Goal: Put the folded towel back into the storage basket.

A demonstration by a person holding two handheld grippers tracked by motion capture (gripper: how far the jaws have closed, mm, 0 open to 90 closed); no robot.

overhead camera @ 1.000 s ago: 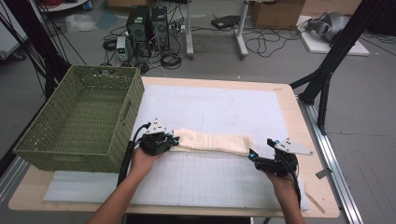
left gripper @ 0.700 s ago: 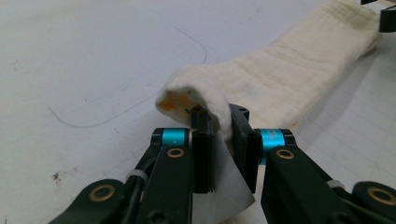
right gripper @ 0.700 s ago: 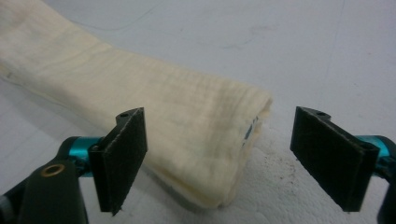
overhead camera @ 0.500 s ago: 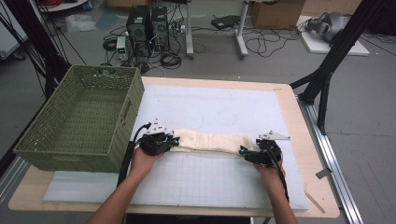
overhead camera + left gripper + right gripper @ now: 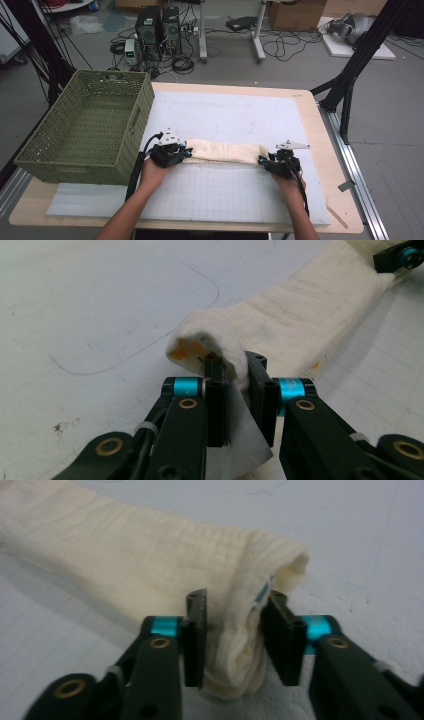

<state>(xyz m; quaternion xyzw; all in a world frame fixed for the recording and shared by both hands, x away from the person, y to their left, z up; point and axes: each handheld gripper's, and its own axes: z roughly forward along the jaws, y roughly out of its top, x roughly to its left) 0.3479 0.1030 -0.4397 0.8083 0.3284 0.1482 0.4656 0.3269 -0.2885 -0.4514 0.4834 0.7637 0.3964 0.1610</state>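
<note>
Across the middle of the counter lies our folded cream towel, stretched between both hands. We clamp its left end in the left tool, jaws tight on the cloth. Our right tool has just been closing and now pinches the right end. Beside the left hand stands a green basket.

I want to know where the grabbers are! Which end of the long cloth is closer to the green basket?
The cloth end pinched by the left hand-held gripper; it lies right beside the basket. The other end, at the right hand-held gripper, lies far from it.
</note>
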